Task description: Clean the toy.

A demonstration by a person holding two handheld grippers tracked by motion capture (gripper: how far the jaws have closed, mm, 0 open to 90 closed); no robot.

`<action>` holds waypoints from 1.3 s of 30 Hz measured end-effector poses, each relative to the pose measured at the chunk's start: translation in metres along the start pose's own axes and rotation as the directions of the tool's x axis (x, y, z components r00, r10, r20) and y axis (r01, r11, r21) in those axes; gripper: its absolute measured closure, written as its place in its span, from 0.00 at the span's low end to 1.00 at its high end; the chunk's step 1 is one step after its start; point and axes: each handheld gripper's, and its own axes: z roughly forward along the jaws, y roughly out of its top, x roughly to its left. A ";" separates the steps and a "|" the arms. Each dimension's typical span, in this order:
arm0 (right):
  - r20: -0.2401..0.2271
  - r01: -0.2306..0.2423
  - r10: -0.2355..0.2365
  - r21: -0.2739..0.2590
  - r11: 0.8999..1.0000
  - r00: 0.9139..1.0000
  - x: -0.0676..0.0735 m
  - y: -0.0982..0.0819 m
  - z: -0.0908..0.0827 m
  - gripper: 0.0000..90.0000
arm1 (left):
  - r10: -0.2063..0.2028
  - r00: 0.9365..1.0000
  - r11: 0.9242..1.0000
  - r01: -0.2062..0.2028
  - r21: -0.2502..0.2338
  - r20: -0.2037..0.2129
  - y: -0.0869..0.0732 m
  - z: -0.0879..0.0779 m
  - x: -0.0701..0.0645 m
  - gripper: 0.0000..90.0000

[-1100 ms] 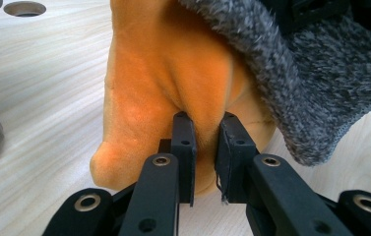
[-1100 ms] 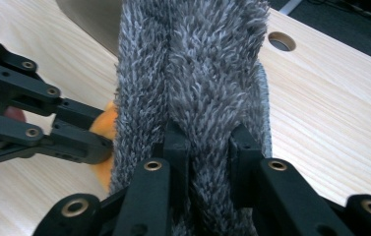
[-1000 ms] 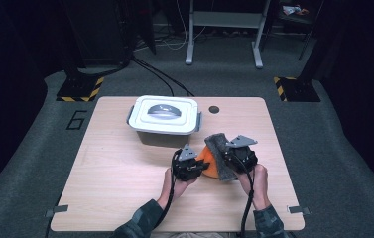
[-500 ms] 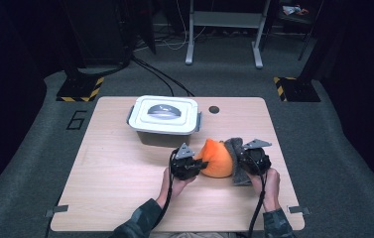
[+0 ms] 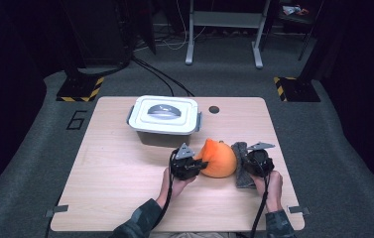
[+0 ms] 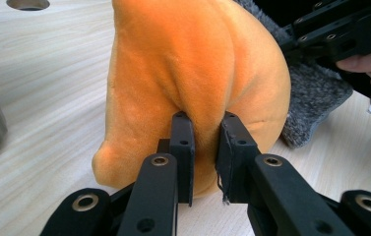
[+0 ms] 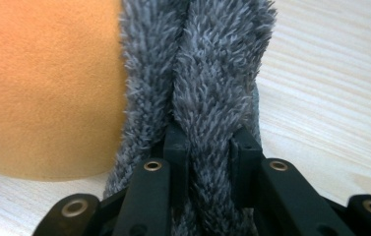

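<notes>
An orange plush cloth [image 5: 219, 158] with a grey fuzzy side [image 5: 241, 168] bulges on the wooden table [image 5: 115, 188] between my two grippers. My left gripper [image 5: 202, 166] is shut on a fold of the orange fabric [image 6: 193, 64], with its jaws pinching it [image 6: 205, 132]. On the cloth's right side my right gripper [image 5: 249, 166] is shut on the grey fuzzy edge [image 7: 212, 64], which runs up between its jaws [image 7: 207, 142]. Orange fabric [image 7: 45, 83] lies to the left of that edge. The left gripper view also shows the right gripper [image 6: 340, 34] beyond the grey pile [image 6: 311, 93].
A white lidded container [image 5: 164, 116] with a grey handle stands on the table behind the cloth, close to the left gripper. A round cable hole [image 5: 214, 109] lies to its right. The table's front edge is near the person's forearms.
My right gripper has moved right and toward the person, sinking to the table with the grey edge in it. The orange cloth now bulges wider between the grippers. The left gripper has stayed put.
</notes>
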 end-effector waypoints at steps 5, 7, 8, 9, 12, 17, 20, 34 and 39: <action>0.012 -0.001 0.001 -0.023 1.000 1.000 0.002 0.005 -0.012 0.83 | -0.002 1.000 1.000 0.002 -0.002 -0.009 0.000 0.000 0.001 0.87; 0.016 0.012 -0.012 -0.041 0.999 1.000 0.003 0.008 -0.019 0.83 | -0.006 1.000 1.000 0.006 0.000 -0.007 0.000 0.000 0.000 0.87; 0.013 0.013 -0.012 -0.052 0.999 1.000 0.005 0.010 -0.022 0.83 | 0.000 1.000 1.000 0.000 0.000 -0.010 0.000 0.000 0.000 0.87; 0.015 0.017 -0.016 -0.065 0.998 1.000 0.006 0.012 -0.026 0.83 | -0.005 1.000 1.000 0.005 0.000 -0.012 0.000 0.000 -0.001 0.87; 0.008 0.046 -0.045 -0.104 0.993 0.999 0.013 0.019 -0.038 0.83 | 0.000 1.000 1.000 0.000 0.003 -0.018 0.001 0.000 -0.002 0.87; -0.014 0.095 -0.099 -0.160 0.983 0.995 0.030 0.032 -0.053 0.83 | 0.003 1.000 1.000 -0.003 0.003 -0.016 0.001 0.000 -0.003 0.87; -0.031 0.124 -0.132 -0.184 0.975 0.991 0.042 0.039 -0.057 0.83 | 0.008 1.000 1.000 -0.008 0.003 -0.018 0.001 0.000 -0.003 0.87; -0.029 0.209 -0.215 -0.138 0.968 0.976 0.073 0.051 -0.035 0.83 | 0.020 1.000 1.000 -0.020 0.005 -0.015 0.001 0.000 -0.004 0.87; -0.024 0.182 -0.187 -0.131 0.975 0.982 0.063 0.046 -0.036 0.83 | 0.011 1.000 1.000 -0.011 0.003 -0.011 0.001 0.001 -0.004 0.87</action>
